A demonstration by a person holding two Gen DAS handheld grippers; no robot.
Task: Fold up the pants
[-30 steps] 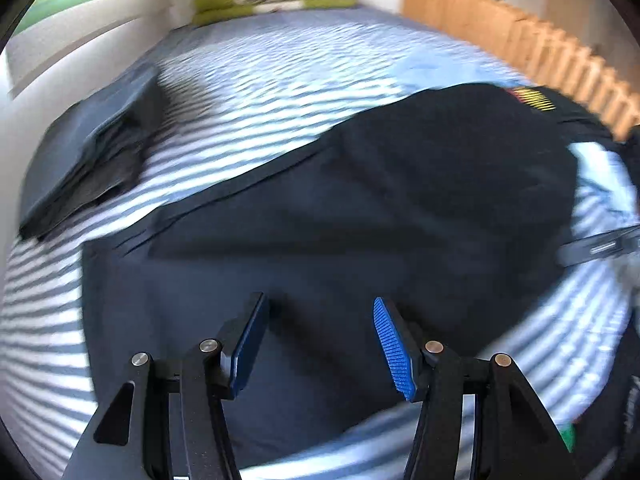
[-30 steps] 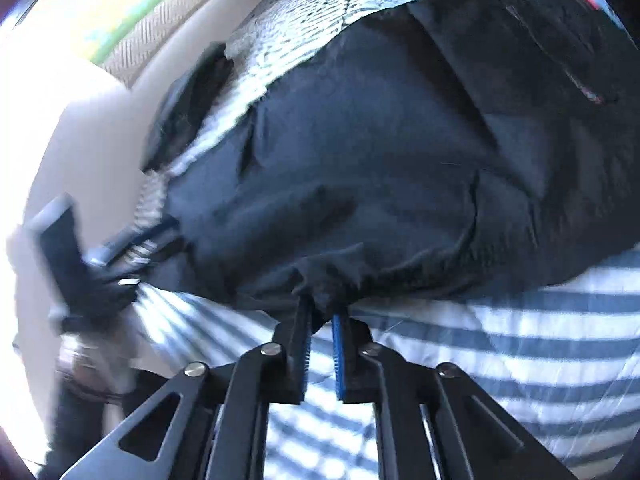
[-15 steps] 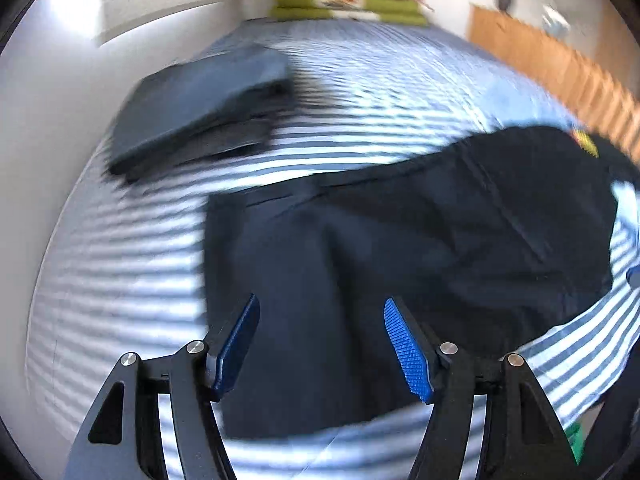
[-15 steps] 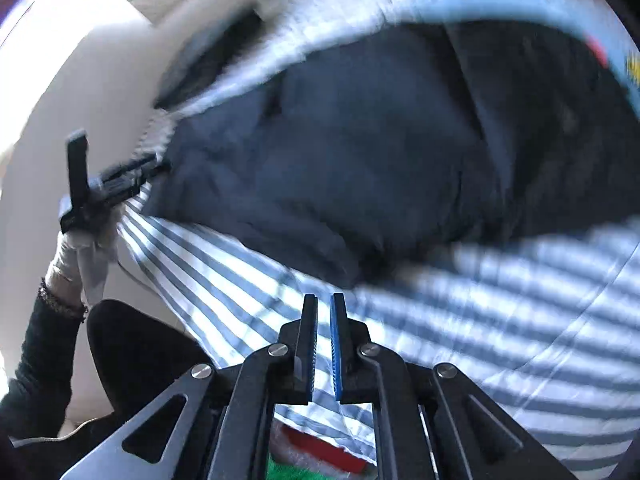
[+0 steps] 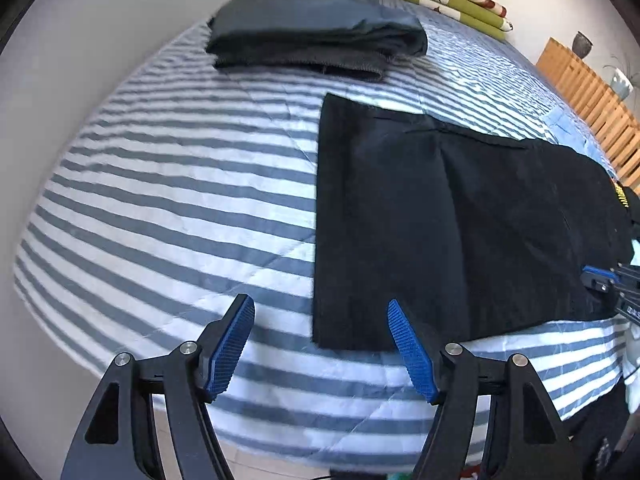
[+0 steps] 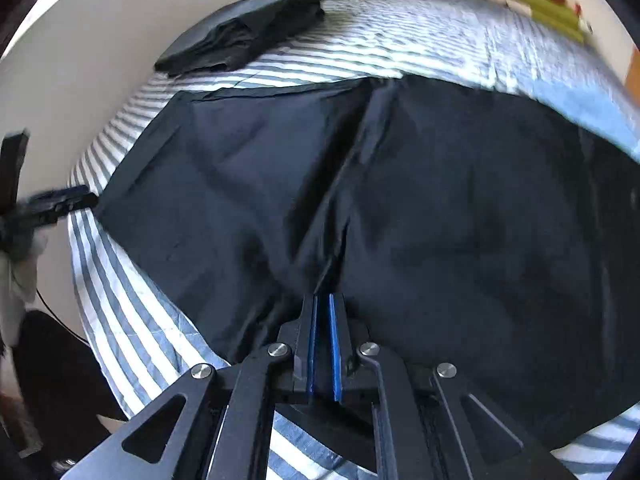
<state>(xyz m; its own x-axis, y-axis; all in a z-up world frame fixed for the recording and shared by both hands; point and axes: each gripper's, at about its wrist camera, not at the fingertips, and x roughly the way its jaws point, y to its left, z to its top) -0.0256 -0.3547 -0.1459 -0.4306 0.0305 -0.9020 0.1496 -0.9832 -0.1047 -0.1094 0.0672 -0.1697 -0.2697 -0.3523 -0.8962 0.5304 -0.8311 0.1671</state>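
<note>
The left gripper (image 5: 320, 344) has just been opening; its jaws stand wide and empty, the pants (image 5: 460, 220) lying just ahead. The right gripper (image 6: 323, 344) is nearly closed, seemingly holding no cloth. Risk: pinching only one layer would drag the fold askew.

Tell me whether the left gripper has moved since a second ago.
Yes. The left gripper, jaws open and just widened, slid off the black pants toward their left edge; striped bedspread now lies under its left finger.
</note>
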